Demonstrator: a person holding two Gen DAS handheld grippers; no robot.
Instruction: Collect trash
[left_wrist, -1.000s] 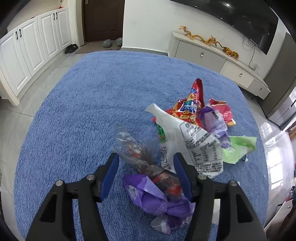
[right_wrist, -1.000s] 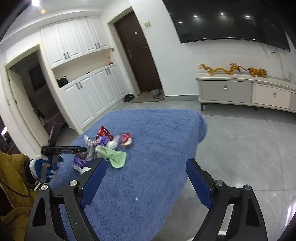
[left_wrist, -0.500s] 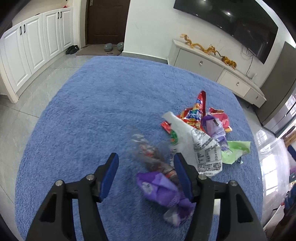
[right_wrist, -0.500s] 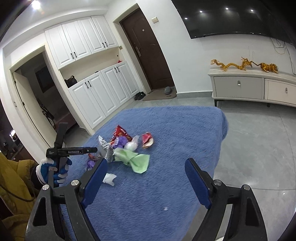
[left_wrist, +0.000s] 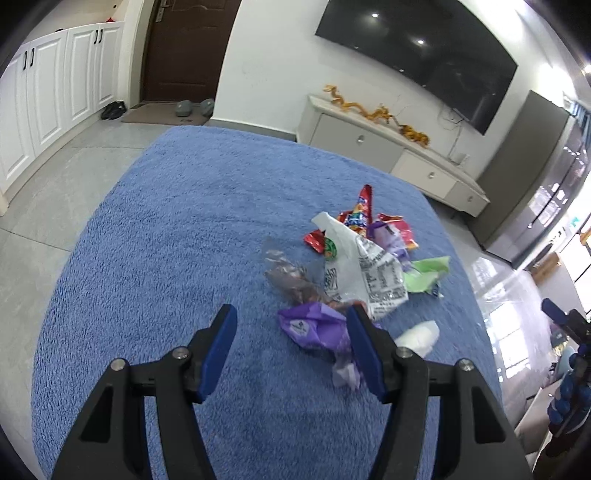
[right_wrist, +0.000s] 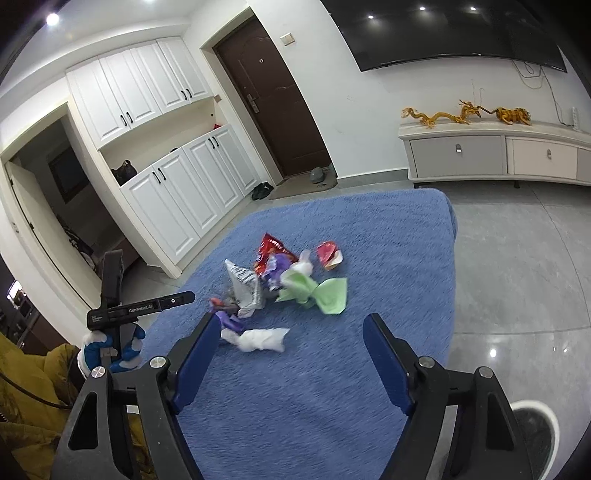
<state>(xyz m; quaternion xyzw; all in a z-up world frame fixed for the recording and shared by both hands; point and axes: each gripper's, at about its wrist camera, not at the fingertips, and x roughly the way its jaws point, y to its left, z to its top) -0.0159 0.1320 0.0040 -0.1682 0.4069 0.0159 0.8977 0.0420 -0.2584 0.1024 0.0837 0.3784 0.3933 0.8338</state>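
Against the earlier left-wrist frames, the left gripper (left_wrist: 290, 341) had pulled back empty, jaws wide, the purple wrapper (left_wrist: 314, 326) now beside its right finger, lower centre. The trash pile (right_wrist: 284, 284) sat mid-frame on the blue rug (right_wrist: 388, 240), larger than before. The right gripper (right_wrist: 291, 350) was closing on nothing.
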